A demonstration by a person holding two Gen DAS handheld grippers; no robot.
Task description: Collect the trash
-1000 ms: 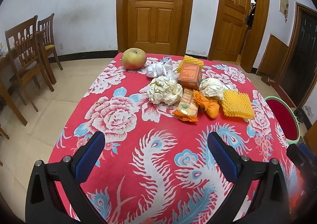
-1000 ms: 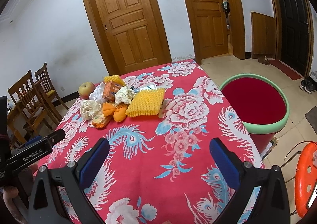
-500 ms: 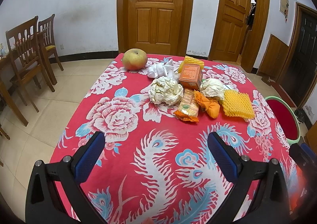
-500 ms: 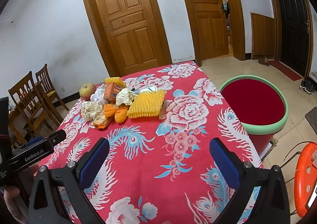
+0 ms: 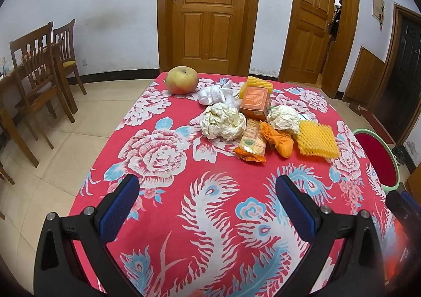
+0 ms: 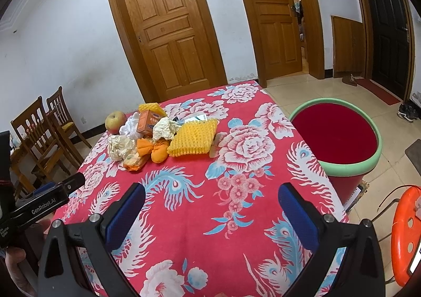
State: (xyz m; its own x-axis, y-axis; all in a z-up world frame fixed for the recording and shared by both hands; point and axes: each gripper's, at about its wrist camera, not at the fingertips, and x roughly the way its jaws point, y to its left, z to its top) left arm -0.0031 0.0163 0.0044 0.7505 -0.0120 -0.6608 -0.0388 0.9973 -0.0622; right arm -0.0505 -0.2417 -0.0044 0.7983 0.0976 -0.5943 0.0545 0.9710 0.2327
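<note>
A heap of trash lies on the red flowered tablecloth [image 5: 215,218]: crumpled paper [image 5: 223,123], an orange box [image 5: 255,102], a snack wrapper [image 5: 251,143], an orange bag [image 5: 280,140], yellow foam netting [image 5: 315,140] and white tissue [image 5: 213,94]. An apple [image 5: 181,79] sits at the far edge. My left gripper [image 5: 206,205] is open above the near cloth, well short of the heap. My right gripper [image 6: 210,211] is open too, nothing between its fingers; the heap [image 6: 163,134] lies far left of it. A red bin with a green rim [image 6: 339,136] stands beside the table.
Wooden chairs [image 5: 42,65] stand on the tiled floor to the left. Wooden doors [image 5: 210,13] line the back wall. An orange stool [image 6: 406,231] is near the bin. The left gripper's body and a hand [image 6: 15,260] show at the right view's left edge.
Both grippers have crept slightly toward the heap, which looks a little larger. Nothing on the table has moved.
</note>
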